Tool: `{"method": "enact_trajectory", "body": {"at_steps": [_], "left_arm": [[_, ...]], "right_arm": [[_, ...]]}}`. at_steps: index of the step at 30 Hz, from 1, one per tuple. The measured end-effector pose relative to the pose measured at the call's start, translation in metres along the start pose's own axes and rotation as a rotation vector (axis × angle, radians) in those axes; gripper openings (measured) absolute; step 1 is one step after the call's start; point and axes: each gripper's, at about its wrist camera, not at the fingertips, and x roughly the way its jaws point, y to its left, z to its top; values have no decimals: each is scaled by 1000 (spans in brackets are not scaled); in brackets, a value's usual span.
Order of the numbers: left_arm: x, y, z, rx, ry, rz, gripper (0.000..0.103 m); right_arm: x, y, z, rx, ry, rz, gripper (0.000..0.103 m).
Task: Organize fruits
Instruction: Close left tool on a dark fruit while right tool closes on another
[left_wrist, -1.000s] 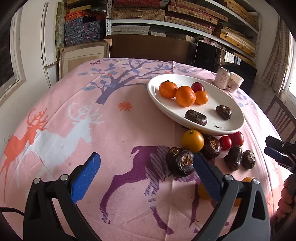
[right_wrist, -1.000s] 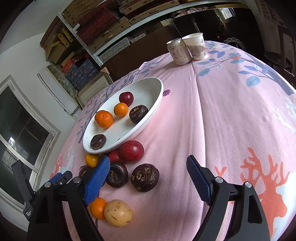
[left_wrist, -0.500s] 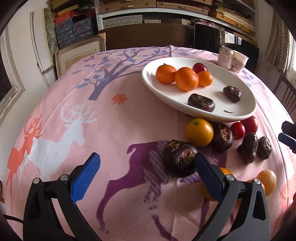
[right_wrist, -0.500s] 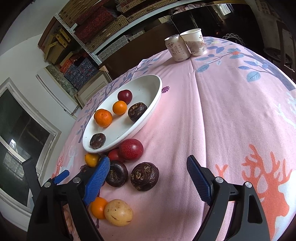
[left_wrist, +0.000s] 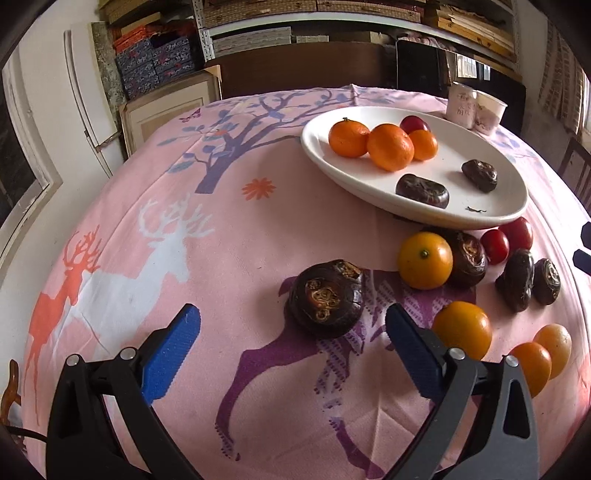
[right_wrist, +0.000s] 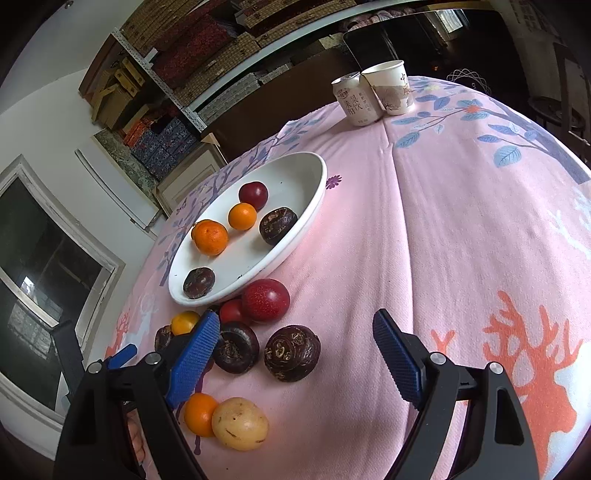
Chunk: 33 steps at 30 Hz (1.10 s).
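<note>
A white oval plate (left_wrist: 491, 173) (right_wrist: 295, 170) holds oranges, a red plum and two dark chestnuts. Loose fruit lies on the pink cloth in front of it. My left gripper (left_wrist: 291, 339) is open and empty, with a large dark water chestnut (left_wrist: 325, 298) just ahead between its fingers' line. An orange (left_wrist: 424, 260) and more dark and red fruits sit to its right. My right gripper (right_wrist: 295, 354) is open and empty, with a dark water chestnut (right_wrist: 291, 352) between its fingers. Another chestnut (right_wrist: 236, 347), a red plum (right_wrist: 266, 300) and a yellow fruit (right_wrist: 240, 424) lie nearby.
A drink can (right_wrist: 356, 99) and a paper cup (right_wrist: 391, 86) stand at the far side of the round table. Shelves with boxes fill the back wall. A chair back (left_wrist: 576, 166) stands at the table's right edge.
My left gripper has moved forward and down toward the large dark chestnut, which now looks bigger and more central. My right gripper has barely moved.
</note>
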Motion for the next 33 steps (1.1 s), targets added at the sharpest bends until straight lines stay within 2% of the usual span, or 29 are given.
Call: {"method": "enact_trajectory", "body": {"at_steps": [3,6,8,12,16,18,21,26,28,29,33], "left_arm": [[8,5,2,-24,32,-31,97],[14,7,7,-34,40,-57,76],[16,5,9,-31,33,-82,68],[13,-4,9,7,17,-117,43],[12,-4,9,1,17,-127,43],[12,-3,8,-3,17,-129,43],[12,-2,8,-1,17,-127,43],[12,-2,8,0,17,-126,43],[13,-2,8,2,17,-124,43],[13,-2,8,1,17,-124,43],[9,-2,7,-10,4,-125,43]], "right_arm": [[1,0,0,1,3,-5,86],[2,2,0,-10,5,-10,86],[3,3,-1,-17,8,-13,86],[5,5,-2,-31,23,-18,86],[15,9,-5,-64,80,-32,84],[20,10,-7,-74,105,-33,71],[25,12,-11,-83,133,-41,63],[29,30,-21,-219,124,-135,63],[32,39,-27,-289,115,-195,53],[32,42,-29,-308,113,-206,44],[28,40,-27,-298,105,-172,41]]}}
